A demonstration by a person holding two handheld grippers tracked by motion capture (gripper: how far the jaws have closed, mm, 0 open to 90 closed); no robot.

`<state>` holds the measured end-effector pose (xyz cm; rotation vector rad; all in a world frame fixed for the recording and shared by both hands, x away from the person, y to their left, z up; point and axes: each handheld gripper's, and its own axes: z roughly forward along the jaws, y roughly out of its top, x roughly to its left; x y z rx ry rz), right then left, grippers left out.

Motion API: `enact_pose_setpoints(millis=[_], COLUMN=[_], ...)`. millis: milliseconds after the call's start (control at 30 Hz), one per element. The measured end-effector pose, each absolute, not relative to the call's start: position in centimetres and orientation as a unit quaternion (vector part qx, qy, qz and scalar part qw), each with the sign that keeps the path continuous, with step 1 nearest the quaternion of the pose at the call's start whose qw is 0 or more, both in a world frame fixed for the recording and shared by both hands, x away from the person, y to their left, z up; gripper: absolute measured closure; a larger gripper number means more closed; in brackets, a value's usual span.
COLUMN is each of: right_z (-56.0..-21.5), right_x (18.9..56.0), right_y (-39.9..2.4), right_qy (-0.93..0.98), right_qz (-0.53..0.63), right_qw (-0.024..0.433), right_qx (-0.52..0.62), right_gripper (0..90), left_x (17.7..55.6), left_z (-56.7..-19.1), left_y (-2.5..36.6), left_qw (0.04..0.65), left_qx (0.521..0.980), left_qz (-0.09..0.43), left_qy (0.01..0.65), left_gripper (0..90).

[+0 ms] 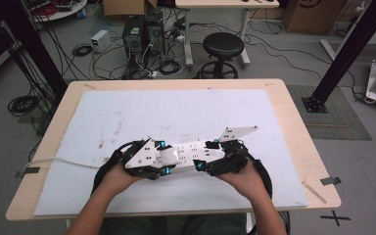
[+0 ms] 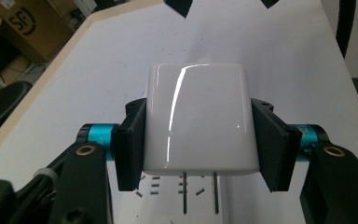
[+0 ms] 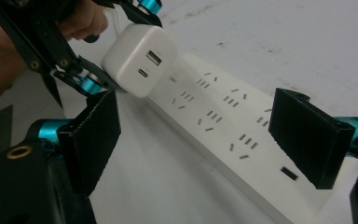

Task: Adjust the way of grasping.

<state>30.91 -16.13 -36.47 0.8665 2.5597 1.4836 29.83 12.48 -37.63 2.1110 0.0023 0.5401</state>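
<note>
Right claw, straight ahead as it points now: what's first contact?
Likely the white power strip: it lies between the open right claw jaws and runs ahead of them. Further along that line sits the white charger, held by the left claw. Depth is unclear.

The high view is taken from above the person's side of the table (image 1: pixel 293 122), facing forward and down; the floor beyond is included. The left gripper view is aimed along its own jaws at close range, with the white charger (image 2: pixel 200 121) seen from behind. The right gripper view is directed from the opposite side, close over the power strip (image 3: pixel 233 126). The charger and strip are shared by all three views.
</note>
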Motion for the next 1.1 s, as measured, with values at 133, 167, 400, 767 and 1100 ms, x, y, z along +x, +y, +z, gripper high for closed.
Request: enact_pose_setpoints(millis=[133,167,400,767,1100], right_z=[-37.1,-37.1,-37.9,-38.2,-38.6], right_x=[31.0,31.0,31.6,32.3,32.5], right_y=[-15.1,-15.1,-14.0,-13.3,-12.8], right_qy=[0.823,0.823,0.811,0.792,0.787], right_qz=[0.496,0.496,0.508,0.533,0.54], right_qw=[-0.01,-0.01,-0.049,-0.095,-0.129], right_qx=[0.277,0.277,0.284,0.282,0.269], right_gripper=[16.9,16.9,16.9,23.5,38.4], left_x=[29.3,29.3,28.8,28.5,28.2], left_z=[-37.8,-37.8,-37.8,-37.7,-37.6], left_y=[11.8,11.8,11.3,10.8,10.4], left_qw=[0.466,0.466,0.473,0.472,0.474], left_qx=[0.853,0.853,0.846,0.842,0.839], left_qz=[0.233,0.233,0.245,0.258,0.265], left_qy=[-0.015,-0.015,-0.027,-0.036,-0.039], left_gripper=[42.5,42.5,42.5,42.5,42.5])
